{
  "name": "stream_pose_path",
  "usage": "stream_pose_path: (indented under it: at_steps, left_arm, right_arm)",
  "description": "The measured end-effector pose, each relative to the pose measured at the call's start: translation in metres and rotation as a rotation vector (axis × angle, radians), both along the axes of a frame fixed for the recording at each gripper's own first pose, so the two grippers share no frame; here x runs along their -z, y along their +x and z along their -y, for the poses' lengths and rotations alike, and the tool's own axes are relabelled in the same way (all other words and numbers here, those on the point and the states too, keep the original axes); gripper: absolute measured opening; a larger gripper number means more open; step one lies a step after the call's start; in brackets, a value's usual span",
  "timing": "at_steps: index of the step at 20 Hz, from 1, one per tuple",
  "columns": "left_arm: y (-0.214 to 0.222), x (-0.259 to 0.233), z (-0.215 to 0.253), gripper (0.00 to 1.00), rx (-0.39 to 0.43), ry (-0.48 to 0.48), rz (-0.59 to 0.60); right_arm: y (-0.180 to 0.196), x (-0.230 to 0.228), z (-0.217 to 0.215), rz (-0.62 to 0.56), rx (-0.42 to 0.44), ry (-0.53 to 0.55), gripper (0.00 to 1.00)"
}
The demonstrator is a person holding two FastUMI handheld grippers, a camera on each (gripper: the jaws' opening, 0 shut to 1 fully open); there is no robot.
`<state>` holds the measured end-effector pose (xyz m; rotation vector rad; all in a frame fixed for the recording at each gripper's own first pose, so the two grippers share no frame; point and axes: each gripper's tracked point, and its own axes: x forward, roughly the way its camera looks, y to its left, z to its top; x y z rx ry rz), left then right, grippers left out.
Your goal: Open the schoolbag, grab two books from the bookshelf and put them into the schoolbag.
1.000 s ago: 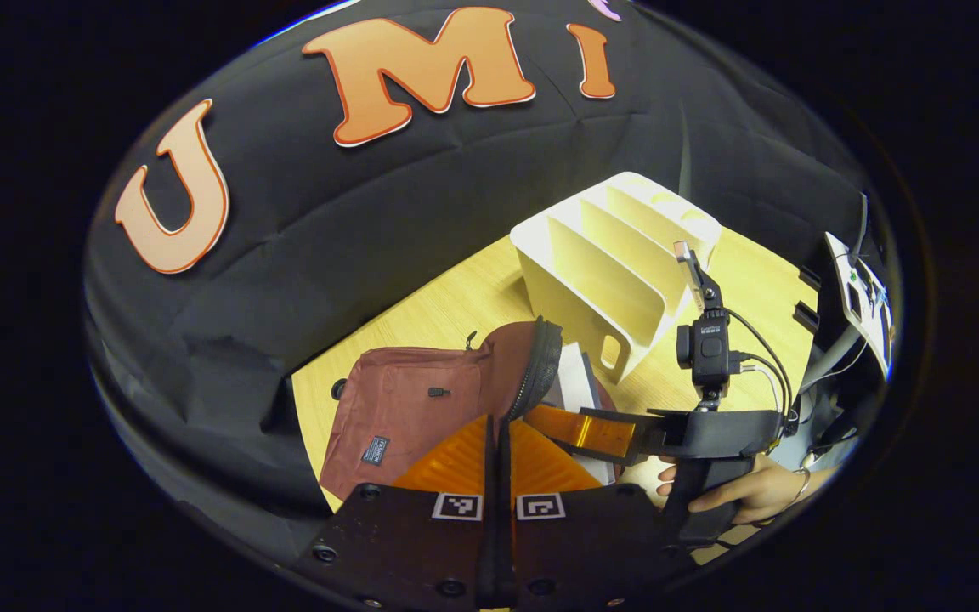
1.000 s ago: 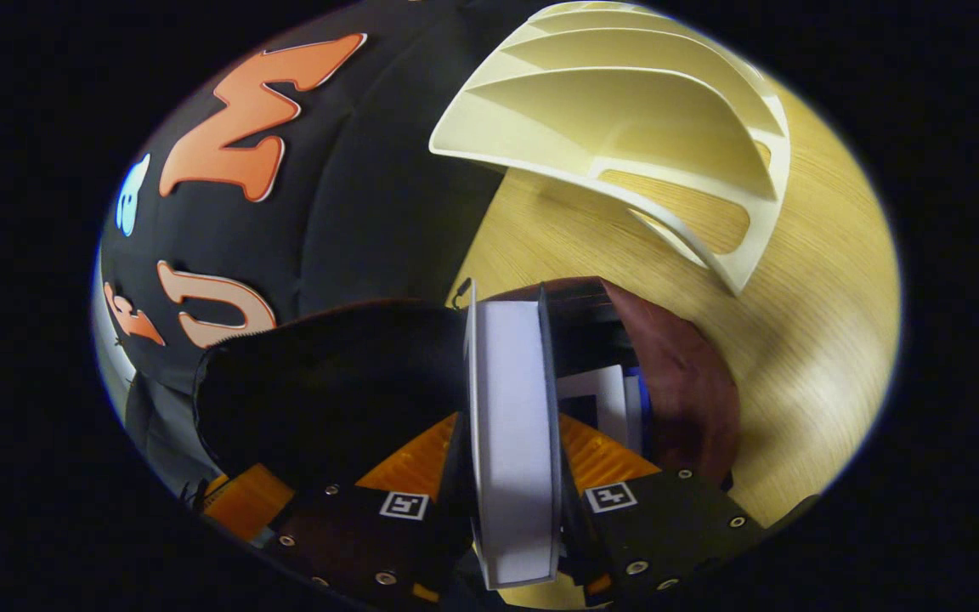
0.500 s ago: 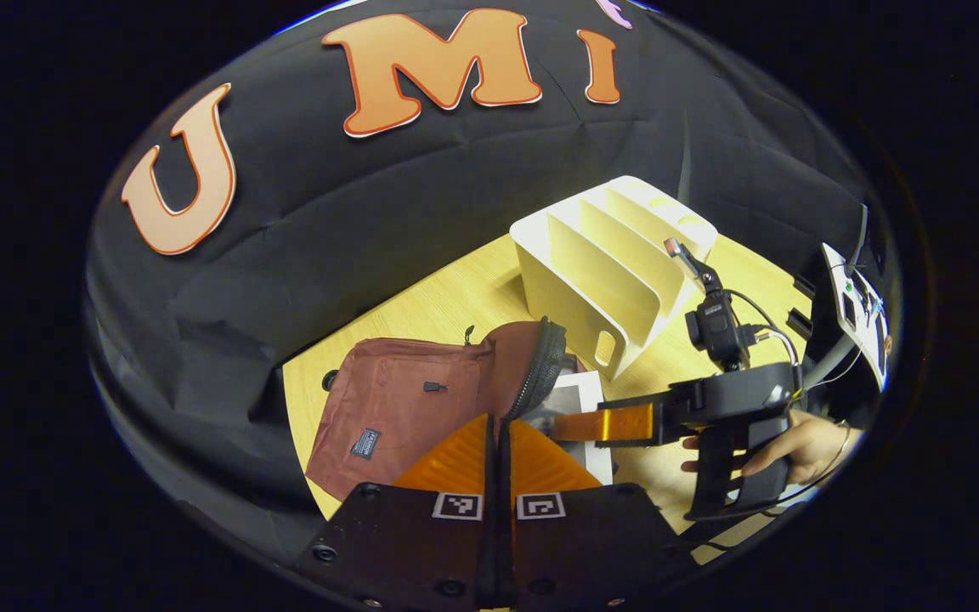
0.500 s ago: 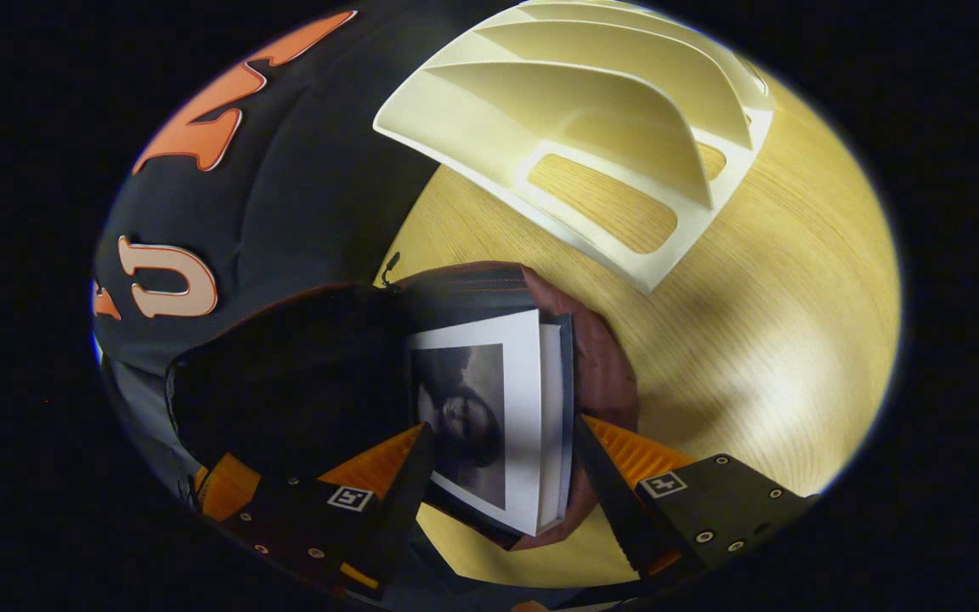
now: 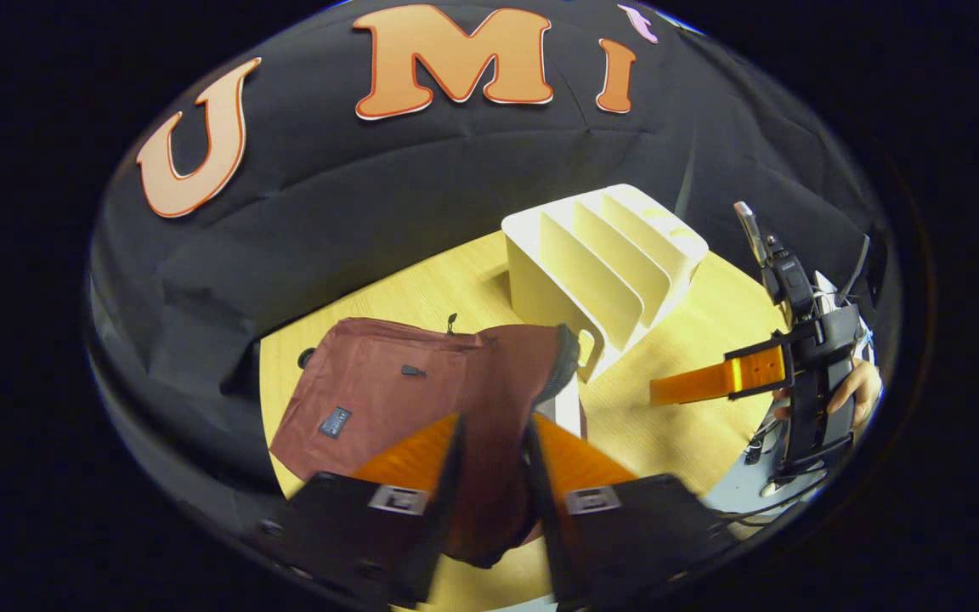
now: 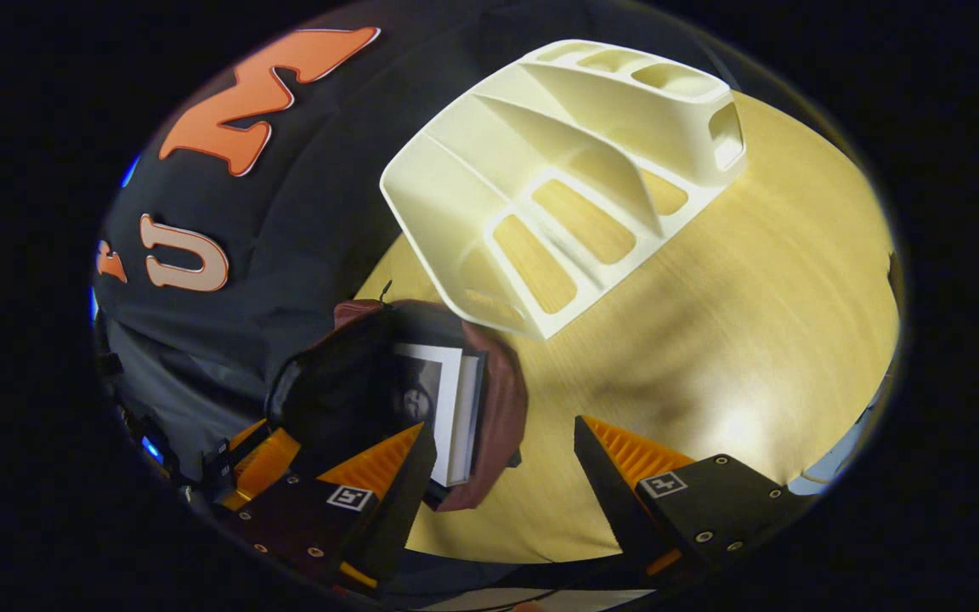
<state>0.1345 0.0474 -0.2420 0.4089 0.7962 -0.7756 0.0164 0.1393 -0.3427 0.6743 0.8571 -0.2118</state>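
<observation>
With both books seated in the schoolbag (image 6: pixel 502 408), your right gripper (image 6: pixel 502 476) and left gripper (image 5: pixel 489 463) stand released; withdraw from the bag

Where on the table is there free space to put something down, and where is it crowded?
Bare wooden table lies between the bookshelf, the schoolbag and the open right gripper. A smaller patch sits left of the bookshelf, behind the schoolbag. It is crowded where the schoolbag nearly meets the bookshelf, near the left gripper.

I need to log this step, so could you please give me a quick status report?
Left gripper open, straddling the schoolbag flap. Right gripper open, holding nothing. Book sits in the open bag. Bookshelf slots show no books. Nothing in the way.
</observation>
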Motion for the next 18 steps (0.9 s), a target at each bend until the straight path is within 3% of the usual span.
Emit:
stream_pose_path:
  at_steps: [2, 6, 10, 14, 18]
  left_arm:
    - [-0.005, 0.000, 0.001, 1.00, -0.019, 0.007, 0.016]
    - [-0.014, -0.006, 0.008, 0.99, -0.092, 0.023, 0.070]
    - [-0.030, -0.023, 0.038, 0.99, -0.188, -0.033, 0.112]
    - [-0.034, -0.062, 0.085, 0.99, -0.279, -0.147, 0.225]
    - [-0.035, -0.114, 0.116, 0.98, -0.375, -0.261, 0.369]
  right_arm:
    - [-0.013, -0.005, 0.021, -0.014, -0.023, -0.044, 0.97]
    - [-0.031, -0.012, 0.058, -0.062, -0.072, -0.101, 0.98]
    - [-0.030, -0.035, 0.088, -0.032, -0.149, -0.165, 0.98]
    - [-0.006, -0.110, 0.120, 0.148, -0.229, -0.316, 0.98]
    - [0.011, -0.200, 0.146, 0.387, -0.250, -0.509, 0.98]
